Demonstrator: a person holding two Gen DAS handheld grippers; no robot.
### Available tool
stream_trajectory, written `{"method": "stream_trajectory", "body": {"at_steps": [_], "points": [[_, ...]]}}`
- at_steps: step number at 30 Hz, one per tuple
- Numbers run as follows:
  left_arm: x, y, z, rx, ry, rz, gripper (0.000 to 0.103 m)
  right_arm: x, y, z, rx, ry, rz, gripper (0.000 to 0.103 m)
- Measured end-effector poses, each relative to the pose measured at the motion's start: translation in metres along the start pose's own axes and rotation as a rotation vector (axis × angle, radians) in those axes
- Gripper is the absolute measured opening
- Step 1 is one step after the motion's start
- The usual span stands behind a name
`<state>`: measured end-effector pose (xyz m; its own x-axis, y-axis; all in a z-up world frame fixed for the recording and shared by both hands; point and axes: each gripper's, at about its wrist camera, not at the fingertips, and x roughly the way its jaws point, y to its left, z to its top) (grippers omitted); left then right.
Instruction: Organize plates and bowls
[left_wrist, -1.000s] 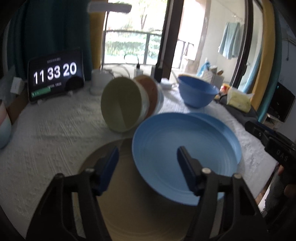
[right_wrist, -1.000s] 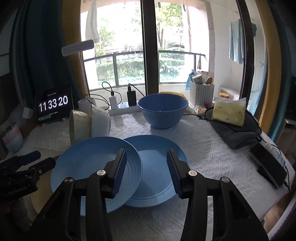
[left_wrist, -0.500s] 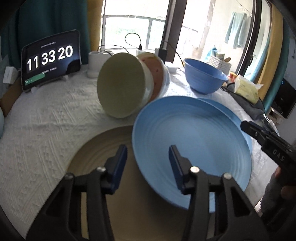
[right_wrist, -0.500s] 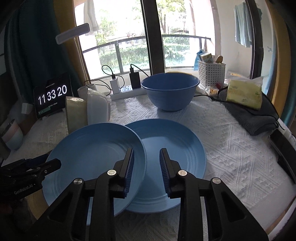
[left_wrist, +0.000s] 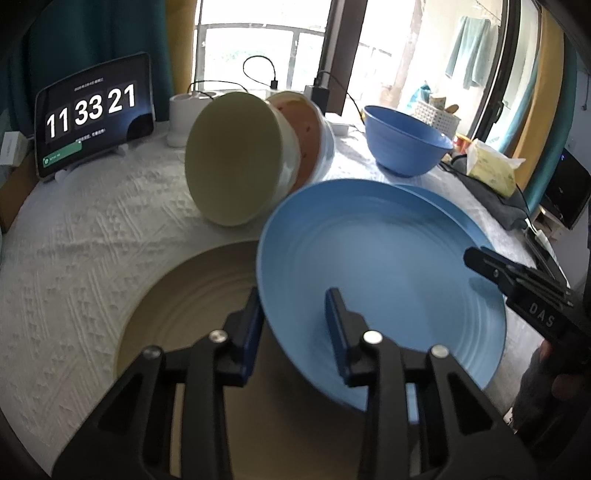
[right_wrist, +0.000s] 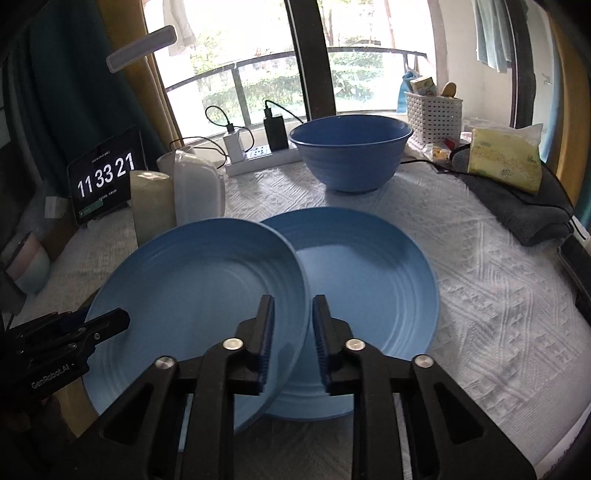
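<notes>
- Nearest, two black two-finger grippers with blue pads are counted. The left gripper (left_wrist: 293, 321) straddles the near left rim of the upper round blue plastic plate (left_wrist: 384, 266); its jaws are closing with the rim between them, and the pads are not yet seen pressing.
- The right gripper (right_wrist: 291, 332) straddles the right rim of the same upper plate (right_wrist: 192, 291); its jaws are closing too, rim between the pads, a narrow gap still visible.
- Three plates are counted: two blue and one beige. The upper blue plate is ringed with concentric ridges and sits tilted, overlapping the second round blue plate (right_wrist: 373, 280) on its right and the round beige plate (left_wrist: 188, 306) on its left.
- All lie on a white textured tablecloth (right_wrist: 480, 288).
- Just behind, nested bowls lie on their sides: a pale green bowl (left_wrist: 236, 162) in front, an orange-pink bowl (left_wrist: 306, 129) behind it; the exact count of that stack cannot be told.
- Farther back, one deep blue plastic bowl (right_wrist: 351, 151) stands upright.
- At the far left, a tablet clock (left_wrist: 92, 114) stands propped up.
</notes>
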<state>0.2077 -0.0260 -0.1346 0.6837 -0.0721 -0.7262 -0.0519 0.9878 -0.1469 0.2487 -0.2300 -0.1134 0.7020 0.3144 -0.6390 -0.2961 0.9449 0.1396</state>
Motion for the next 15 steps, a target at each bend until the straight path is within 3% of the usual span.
{"method": "stream_trajectory", "body": {"at_steps": [5,15], "points": [[-0.002,0.002,-0.002,-0.003,-0.002,0.004,0.029,-0.001,0.0,0.0,-0.003,-0.001,-0.014,0.016],[-0.014,0.004,-0.004,0.001,-0.036,0.001,0.027,-0.009,0.005,0.0,-0.025,-0.016,-0.035,0.015]]}}
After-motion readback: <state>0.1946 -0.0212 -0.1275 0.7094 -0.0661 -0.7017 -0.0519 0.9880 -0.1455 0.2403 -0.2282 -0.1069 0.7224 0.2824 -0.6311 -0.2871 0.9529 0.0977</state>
